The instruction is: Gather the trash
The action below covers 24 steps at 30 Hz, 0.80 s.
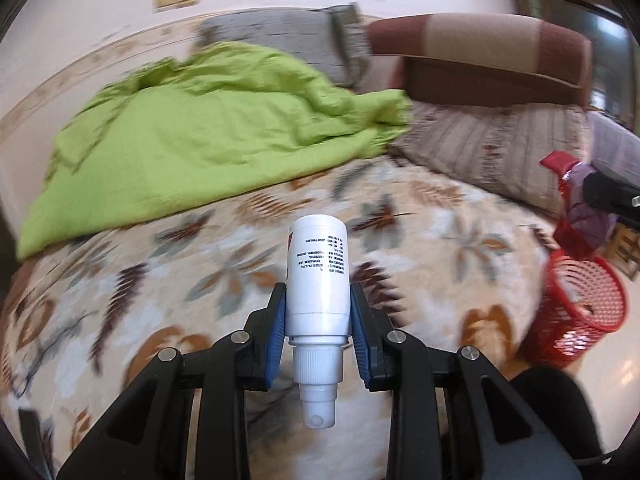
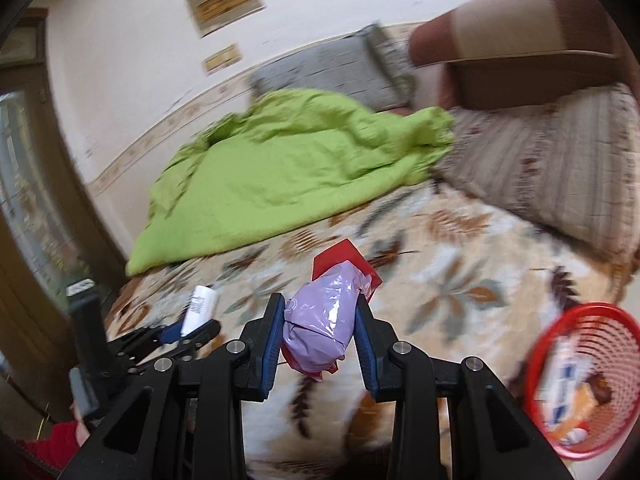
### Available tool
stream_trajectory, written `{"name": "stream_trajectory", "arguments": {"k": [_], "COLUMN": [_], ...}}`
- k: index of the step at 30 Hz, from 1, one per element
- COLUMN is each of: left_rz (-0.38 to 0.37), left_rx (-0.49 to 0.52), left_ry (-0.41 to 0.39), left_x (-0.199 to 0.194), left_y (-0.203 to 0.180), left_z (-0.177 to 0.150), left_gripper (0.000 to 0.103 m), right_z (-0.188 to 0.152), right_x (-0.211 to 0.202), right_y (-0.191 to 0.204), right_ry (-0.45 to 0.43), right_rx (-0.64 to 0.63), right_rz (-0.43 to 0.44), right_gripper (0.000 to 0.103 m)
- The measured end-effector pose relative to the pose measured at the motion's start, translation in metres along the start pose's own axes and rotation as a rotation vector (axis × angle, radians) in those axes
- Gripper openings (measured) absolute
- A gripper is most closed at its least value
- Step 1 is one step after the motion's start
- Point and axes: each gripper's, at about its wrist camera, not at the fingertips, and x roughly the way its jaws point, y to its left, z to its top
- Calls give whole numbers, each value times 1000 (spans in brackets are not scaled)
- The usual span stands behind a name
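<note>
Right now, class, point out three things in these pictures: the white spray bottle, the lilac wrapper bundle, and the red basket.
white spray bottle (image 1: 319, 276), left wrist view, on its printed body.
lilac wrapper bundle (image 2: 322, 318), right wrist view, on its crinkled plastic middle.
red basket (image 2: 622, 364), right wrist view, on its mesh wall.

A green blanket (image 1: 208, 128) lies crumpled on the floral bedspread (image 1: 224, 280), grey pillow (image 1: 276, 36) behind it, striped pillow (image 1: 480, 140) beside it.

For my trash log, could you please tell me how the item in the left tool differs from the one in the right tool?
The white spray bottle in the left tool is rigid, cylindrical and printed with text; the lilac-and-red wrapper bundle in the right tool is soft, crumpled and glossy. Both are clamped above the patterned bedspread.
</note>
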Motion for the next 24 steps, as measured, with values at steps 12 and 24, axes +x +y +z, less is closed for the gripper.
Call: {"name": "stream_trajectory", "arguments": {"k": [12, 24], "left_rz": [-580, -734], "left_rx": [138, 232], "left_ry": [170, 278], "left_x": [47, 87], "left_y": [-183, -303], "left_z": [60, 49], "left_gripper": [29, 57], "right_z": [-14, -27], "right_x": [-100, -99], "right_y": [-172, -233], "right_ry": [-112, -38], "right_rx": [267, 352], "right_rz": [-326, -479], "right_gripper": [36, 68]}}
